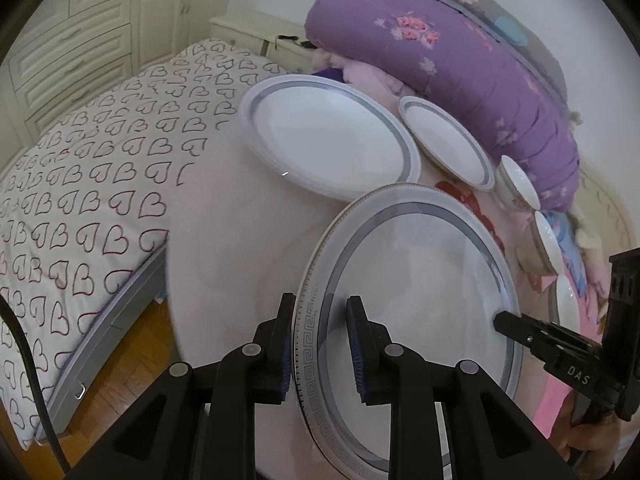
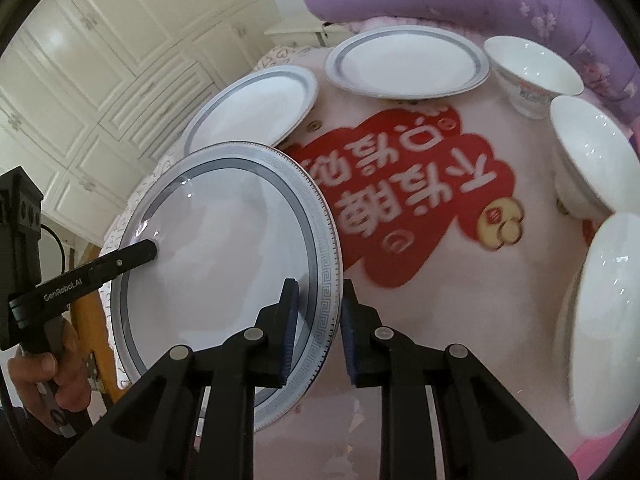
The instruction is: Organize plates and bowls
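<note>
1. Left gripper [image 1: 322, 344]: jaws narrowed, pads clamped on the near-left rim of the large plate [image 1: 416, 312], one pad under the rim, one on the top face.
2. Right gripper [image 2: 318, 334]: jaws narrowed the same way, clenched on the opposite rim of the same large plate [image 2: 224, 280]. Right-jaw opening has dropped and levelled off; the rim sits between the pads.
3. Large plate: white, grey ring, grey Greek-key border, held between both grippers, tilted, above the pink cloth [image 2: 420, 340].
4. Writing: "DAS" reads on the right gripper body in the left wrist view; "GenRobot.AI" reads on the left gripper's finger in the right wrist view. A hand [image 2: 48, 368] grips that tool's handle.
5. Pink cloth carries a red cloud patch [image 2: 400, 200] with white Chinese characters, upside down from here; not read with confidence.
6. Right side, near to far: three white bowls [image 2: 600, 320] in a row, the farthest with a small red mark on its outer wall, illegible.
7. Farther: grey-ringed plate [image 2: 256, 108] just beyond the held one, smaller plate [image 2: 408, 66] to its right, apart from it.
8. Far back: purple floral quilt [image 1: 460, 72]; left, heart-print sheet [image 1: 100, 200]; white cabinets [image 2: 100, 80].
</note>
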A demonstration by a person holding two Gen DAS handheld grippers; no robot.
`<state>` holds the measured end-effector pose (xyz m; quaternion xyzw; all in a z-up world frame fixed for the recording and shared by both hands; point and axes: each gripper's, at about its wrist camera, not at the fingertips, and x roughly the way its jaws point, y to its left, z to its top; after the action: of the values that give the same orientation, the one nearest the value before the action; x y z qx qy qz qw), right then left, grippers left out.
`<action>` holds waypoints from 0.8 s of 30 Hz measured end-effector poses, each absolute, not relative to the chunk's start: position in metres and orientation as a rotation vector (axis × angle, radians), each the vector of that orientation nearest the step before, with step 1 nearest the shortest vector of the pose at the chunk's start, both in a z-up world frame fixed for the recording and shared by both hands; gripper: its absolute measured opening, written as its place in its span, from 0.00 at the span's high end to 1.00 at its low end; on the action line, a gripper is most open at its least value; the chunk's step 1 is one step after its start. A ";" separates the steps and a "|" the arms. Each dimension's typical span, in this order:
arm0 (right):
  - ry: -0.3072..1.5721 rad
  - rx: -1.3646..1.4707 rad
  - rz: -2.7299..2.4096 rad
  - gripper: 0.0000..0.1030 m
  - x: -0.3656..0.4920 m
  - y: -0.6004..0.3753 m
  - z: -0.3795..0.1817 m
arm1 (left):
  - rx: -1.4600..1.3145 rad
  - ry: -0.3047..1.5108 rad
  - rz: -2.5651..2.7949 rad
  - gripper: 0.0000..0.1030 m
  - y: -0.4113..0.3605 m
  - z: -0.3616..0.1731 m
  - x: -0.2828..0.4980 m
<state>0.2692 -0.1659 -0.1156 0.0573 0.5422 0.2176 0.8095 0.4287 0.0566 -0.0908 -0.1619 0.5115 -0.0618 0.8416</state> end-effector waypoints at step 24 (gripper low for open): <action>1.221 0.137 0.447 0.78 0.255 -0.154 -0.147 | -0.322 1.132 -0.124 0.77 0.067 -0.116 0.422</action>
<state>0.2554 -0.1540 -0.1469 0.0638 0.5679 0.2081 0.7938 0.4216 0.0673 -0.1160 -0.1519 0.5337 -0.0586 0.8298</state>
